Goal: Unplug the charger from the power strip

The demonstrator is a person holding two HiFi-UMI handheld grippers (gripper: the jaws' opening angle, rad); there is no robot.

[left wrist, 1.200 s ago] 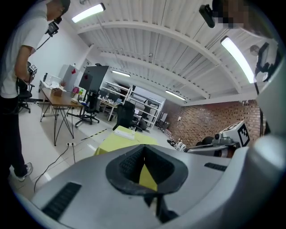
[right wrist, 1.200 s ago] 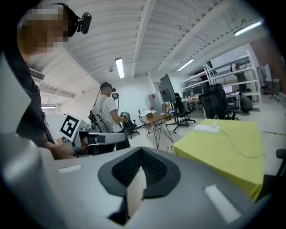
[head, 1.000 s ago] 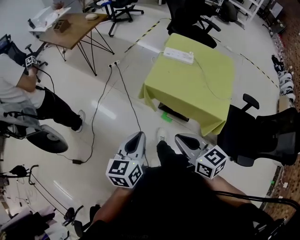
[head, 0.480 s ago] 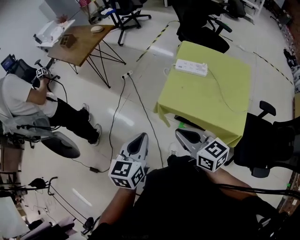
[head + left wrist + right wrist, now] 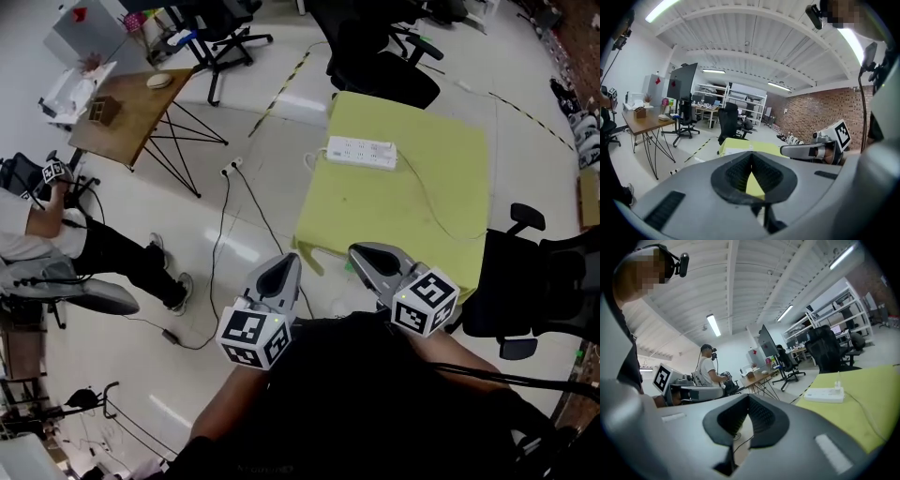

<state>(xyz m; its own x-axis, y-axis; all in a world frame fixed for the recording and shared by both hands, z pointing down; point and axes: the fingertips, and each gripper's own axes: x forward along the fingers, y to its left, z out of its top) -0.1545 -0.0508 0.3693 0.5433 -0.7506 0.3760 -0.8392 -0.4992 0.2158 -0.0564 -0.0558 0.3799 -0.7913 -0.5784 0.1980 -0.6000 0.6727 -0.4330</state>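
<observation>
A white power strip (image 5: 361, 153) lies near the far edge of a yellow-green table (image 5: 403, 216), with a thin white cable trailing off toward the right. In the right gripper view the strip (image 5: 825, 395) carries a small white charger (image 5: 838, 382) standing upright on it. My left gripper (image 5: 286, 263) is held over the floor just short of the table's near left corner. My right gripper (image 5: 362, 253) hangs over the table's near edge. Both are shut with nothing between the jaws; the left gripper (image 5: 751, 153) and the right gripper (image 5: 748, 397) point toward the table, well short of the strip.
Black office chairs stand behind the table (image 5: 375, 66) and at its right (image 5: 539, 281). A wooden desk (image 5: 131, 112) with small items is at the far left, a seated person (image 5: 56, 234) beside it. Black cables (image 5: 220, 244) and a floor socket (image 5: 230, 169) lie left of the table.
Both grippers have moved forward together toward the yellow-green table, which now lies closer beneath them. Their jaws have stayed shut and empty.
</observation>
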